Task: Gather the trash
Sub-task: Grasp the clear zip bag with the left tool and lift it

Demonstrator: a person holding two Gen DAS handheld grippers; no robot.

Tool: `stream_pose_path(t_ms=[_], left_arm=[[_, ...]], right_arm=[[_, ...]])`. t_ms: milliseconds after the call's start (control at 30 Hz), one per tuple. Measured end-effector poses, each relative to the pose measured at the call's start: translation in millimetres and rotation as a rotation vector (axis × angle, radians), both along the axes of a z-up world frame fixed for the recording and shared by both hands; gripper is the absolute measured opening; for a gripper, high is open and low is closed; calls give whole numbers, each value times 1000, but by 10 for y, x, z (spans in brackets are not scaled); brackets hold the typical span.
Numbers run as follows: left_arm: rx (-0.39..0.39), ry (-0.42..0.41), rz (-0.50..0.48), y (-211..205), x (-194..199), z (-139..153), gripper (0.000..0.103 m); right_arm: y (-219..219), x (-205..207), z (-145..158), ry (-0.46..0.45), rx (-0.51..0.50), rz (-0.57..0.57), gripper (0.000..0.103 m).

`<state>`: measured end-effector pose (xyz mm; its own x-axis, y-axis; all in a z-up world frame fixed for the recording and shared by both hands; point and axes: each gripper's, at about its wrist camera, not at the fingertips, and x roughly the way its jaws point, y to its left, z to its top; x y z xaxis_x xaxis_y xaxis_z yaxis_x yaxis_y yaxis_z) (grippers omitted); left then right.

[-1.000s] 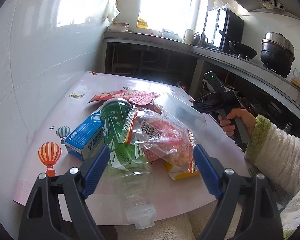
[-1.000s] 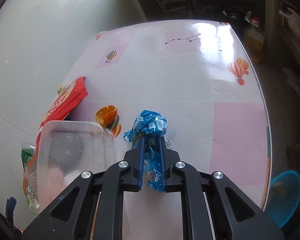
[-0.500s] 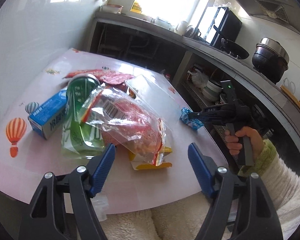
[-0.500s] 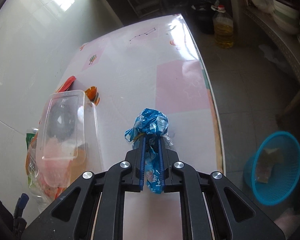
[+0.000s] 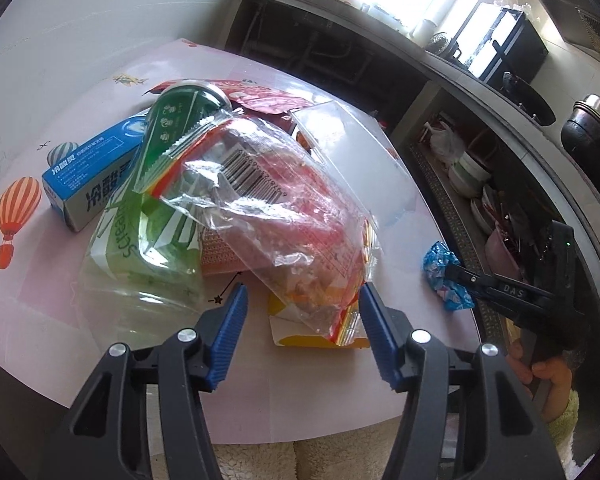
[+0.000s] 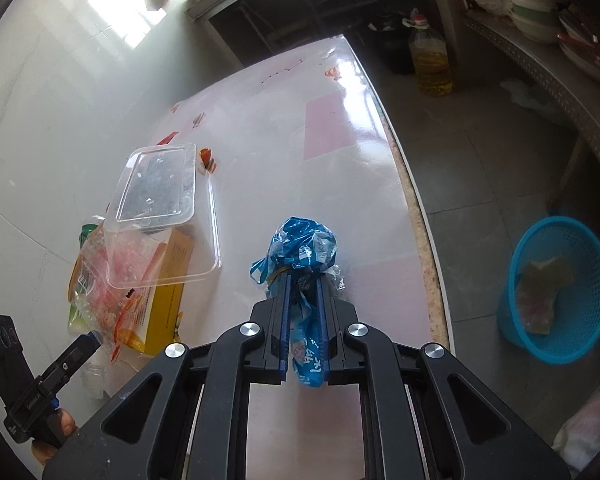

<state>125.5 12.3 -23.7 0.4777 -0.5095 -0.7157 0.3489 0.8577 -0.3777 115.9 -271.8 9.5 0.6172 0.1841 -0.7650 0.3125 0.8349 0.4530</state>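
The crumpled blue wrapper (image 6: 306, 248) sits pinched in the right tongs (image 6: 303, 320), whose jaws are pressed together on it, and it has been carried from over the middle of the counter (image 6: 340, 184) out toward its right edge — the blue mesh basket (image 6: 556, 288) on the floor, already holding some scraps, has come into view just past that edge, so the drop looks close. The left tongs (image 5: 302, 332) have just been closing and now stand half spread around the near end of the clear plastic bag (image 5: 284, 216) atop the pile, pads not yet pressing it. The green bottle (image 5: 152, 184), blue carton (image 5: 88, 176) and clear plastic container (image 6: 160, 216) crowd the left — the right half of the counter lies bare, and the floor between edge and basket is open.
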Motion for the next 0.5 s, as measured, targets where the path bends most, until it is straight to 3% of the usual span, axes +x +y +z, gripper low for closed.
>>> stream_pose_path(t_ms=[233,300,500], left_arm=[[-51,35,63,-1,109,35,56],[-70,41,85,19,137,48,52],[-106,52,151,100,184,56,22]], right_arm=[[-30,-34,-31,-13,16,11,11],[-38,-67,-41,-17,15,13,11],[-68,-89,-59,-22,27,18,11]])
